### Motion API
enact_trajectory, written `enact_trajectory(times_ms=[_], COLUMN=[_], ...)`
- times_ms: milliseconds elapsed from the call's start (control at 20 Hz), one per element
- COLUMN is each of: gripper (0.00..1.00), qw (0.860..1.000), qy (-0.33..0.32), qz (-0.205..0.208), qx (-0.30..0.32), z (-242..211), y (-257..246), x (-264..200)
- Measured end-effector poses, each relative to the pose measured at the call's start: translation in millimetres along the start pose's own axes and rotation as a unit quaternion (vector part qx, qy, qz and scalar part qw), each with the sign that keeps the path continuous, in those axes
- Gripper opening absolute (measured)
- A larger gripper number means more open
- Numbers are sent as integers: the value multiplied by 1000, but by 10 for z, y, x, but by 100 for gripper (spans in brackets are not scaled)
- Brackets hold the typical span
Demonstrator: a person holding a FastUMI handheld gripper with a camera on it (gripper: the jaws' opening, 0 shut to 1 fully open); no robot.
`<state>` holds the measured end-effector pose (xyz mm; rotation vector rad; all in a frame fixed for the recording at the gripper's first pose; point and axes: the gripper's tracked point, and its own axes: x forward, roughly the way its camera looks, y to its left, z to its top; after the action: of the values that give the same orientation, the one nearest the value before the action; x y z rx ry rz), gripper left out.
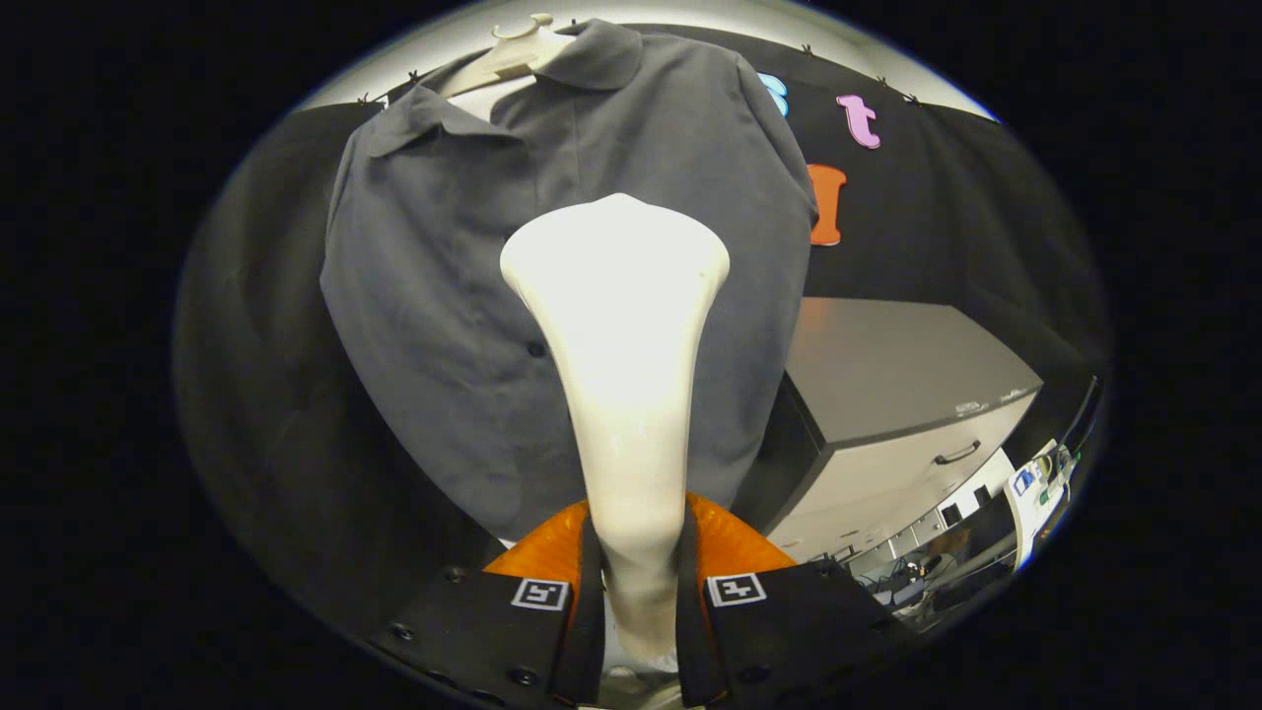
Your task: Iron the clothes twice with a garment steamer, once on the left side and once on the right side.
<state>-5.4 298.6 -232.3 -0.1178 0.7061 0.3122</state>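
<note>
Gripper view. The gripper [639, 592] has both fingers [590, 602] pressed against the narrow handle of a glossy cream-white plastic garment steamer [621, 394], one finger on each side, so the tool is firmly clamped. The steamer's long axis runs straight ahead from the fingers and widens into a flared head at the far end. Directly beyond that head hangs the dark grey collared button-front shirt [444, 296], on a pale hanger [513, 54] at its collar. The head covers the shirt's midline, roughly over the button placket; whether the head touches the cloth cannot be told. This is the relation the coming move depends on: the shirt's panels lie to either side of the head, so a pass on either side calls for a sideways shift before a stroke along the garment's length, which hangs vertically, in line with the steamer's axis. Behind the shirt is the booth's black cloth wall [946, 227]. Beside the shirt, on the side away from its open collar, stands a grey cabinet [907, 394] with a flat top and a drawer handle.
</note>
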Motion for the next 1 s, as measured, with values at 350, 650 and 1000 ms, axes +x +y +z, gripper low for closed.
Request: enact_trajectory(times_ms=[350, 650, 1000], gripper=[37, 37, 37], qw=[998, 994, 992], qy=[-57, -73, -38], qz=[27, 51, 75], qx=[-27, -60, -90], z=[804, 1032, 717], y=[737, 1241, 1607], x=[-198, -160, 195])
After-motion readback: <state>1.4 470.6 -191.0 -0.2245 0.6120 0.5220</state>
